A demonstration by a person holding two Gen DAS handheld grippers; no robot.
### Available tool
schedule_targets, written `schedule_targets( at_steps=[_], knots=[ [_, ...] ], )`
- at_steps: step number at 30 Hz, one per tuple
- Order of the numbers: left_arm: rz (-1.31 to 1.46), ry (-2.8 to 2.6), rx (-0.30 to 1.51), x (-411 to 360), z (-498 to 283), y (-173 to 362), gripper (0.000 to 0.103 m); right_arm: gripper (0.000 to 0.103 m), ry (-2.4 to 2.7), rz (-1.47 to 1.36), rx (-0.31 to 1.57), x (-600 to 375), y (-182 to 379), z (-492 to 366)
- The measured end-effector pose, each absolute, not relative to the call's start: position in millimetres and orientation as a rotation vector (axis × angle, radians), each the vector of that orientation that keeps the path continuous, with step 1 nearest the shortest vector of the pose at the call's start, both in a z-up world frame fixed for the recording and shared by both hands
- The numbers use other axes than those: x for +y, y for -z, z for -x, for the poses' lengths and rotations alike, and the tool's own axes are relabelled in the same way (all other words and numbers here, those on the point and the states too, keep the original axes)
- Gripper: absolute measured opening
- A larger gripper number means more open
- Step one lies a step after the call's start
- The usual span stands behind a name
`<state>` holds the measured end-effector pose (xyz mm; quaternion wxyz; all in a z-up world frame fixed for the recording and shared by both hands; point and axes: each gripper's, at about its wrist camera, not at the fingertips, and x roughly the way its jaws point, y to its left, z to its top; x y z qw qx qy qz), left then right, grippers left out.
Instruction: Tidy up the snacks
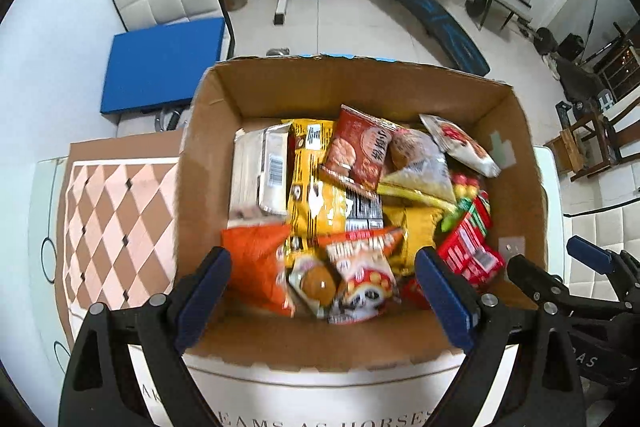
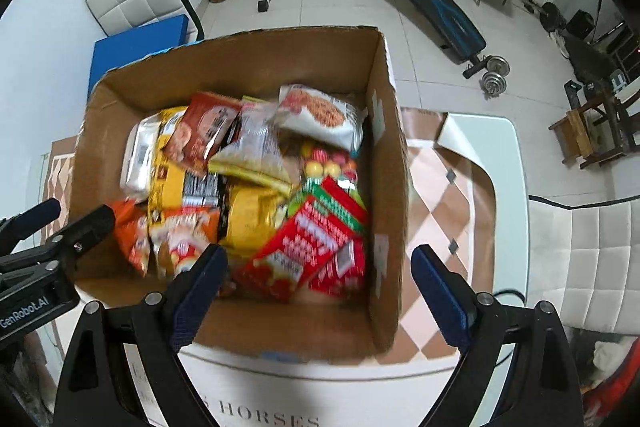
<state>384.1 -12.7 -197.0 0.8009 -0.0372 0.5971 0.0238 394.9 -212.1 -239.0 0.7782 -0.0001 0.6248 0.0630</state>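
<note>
Snacks (image 1: 320, 195) fill cardboard box (image 1: 400, 83), checkered mat (image 1: 116, 219) beside

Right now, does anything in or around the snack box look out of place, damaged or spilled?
Nothing has spilled: all the packets lie inside the cardboard box. They are a loose jumble, though, overlapping at all angles, like the tilted red biscuit packet. The box's far rim looks roughly torn. Both the left gripper and right gripper are open and empty.
</note>
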Motion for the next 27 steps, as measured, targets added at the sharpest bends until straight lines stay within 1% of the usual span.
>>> schedule_targets(
  at_steps=[9, 18, 27],
  knots=[
    [0.081, -0.064, 1.148, -24.8, -309.5, 147.4, 0.094, 0.095, -0.149, -0.017, 1.246, -226.1, 193.2, -322.1],
    [0.074, -0.058, 1.022, -34.0, -226.4, 91.1, 0.094, 0.095, -0.175, -0.023, 1.096, -236.4, 120.5, -233.7],
    [0.043, -0.042, 0.943, -47.1, -163.3, 45.1, 0.094, 0.095, -0.197, -0.031, 1.013, -246.4, 65.4, -160.7]
  ],
)
